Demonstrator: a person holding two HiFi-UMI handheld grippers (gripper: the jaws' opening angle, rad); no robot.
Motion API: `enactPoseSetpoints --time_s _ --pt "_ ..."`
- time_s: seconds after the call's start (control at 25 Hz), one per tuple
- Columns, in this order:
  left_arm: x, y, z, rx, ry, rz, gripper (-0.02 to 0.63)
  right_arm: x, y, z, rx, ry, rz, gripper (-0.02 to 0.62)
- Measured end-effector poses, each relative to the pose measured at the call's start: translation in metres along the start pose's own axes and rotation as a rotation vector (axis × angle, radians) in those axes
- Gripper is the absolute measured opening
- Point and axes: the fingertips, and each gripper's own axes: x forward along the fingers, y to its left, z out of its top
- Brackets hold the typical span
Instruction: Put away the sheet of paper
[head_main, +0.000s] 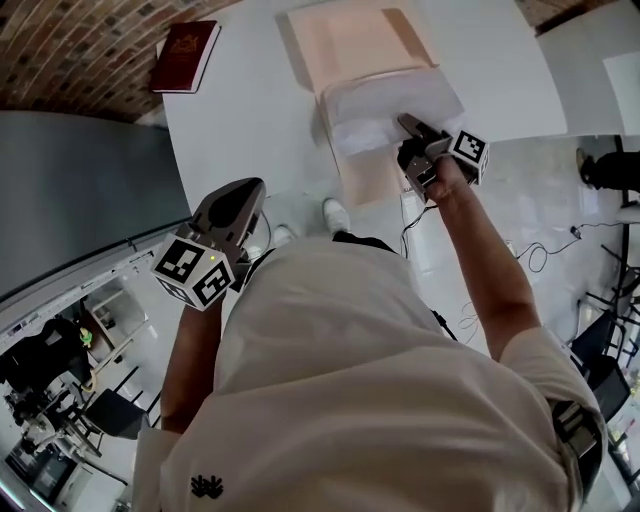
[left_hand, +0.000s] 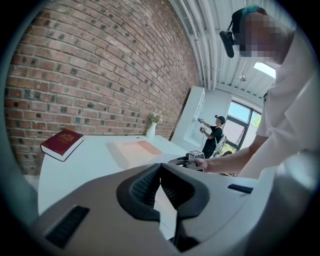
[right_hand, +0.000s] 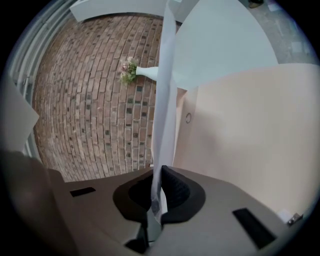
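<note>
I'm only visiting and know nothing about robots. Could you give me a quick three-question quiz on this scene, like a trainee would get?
1. True or false: the right gripper is shut on the sheet of paper.
2. What lies near the corner of the white table, apart from the pink folder? A) a mug B) a red book C) a laptop
3. Fill in: the left gripper has its jaws together with ____ between them.

Key: 1 true; 2 B; 3 nothing.
</note>
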Motion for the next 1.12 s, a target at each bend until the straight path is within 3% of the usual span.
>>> enactPoseSetpoints --time_s 0.56,1.12 --pt "-0.018 0.023 0.003 -0.033 -0.002 0.086 0.023 0.046 -0.018 0.016 0.028 0.031 -0.048 0.028" --pt "-0.014 0.034 0.0 -0.058 -0.003 0.111 0.023 0.089 -0.01 0.037 0.051 0.03 -0.072 0.028"
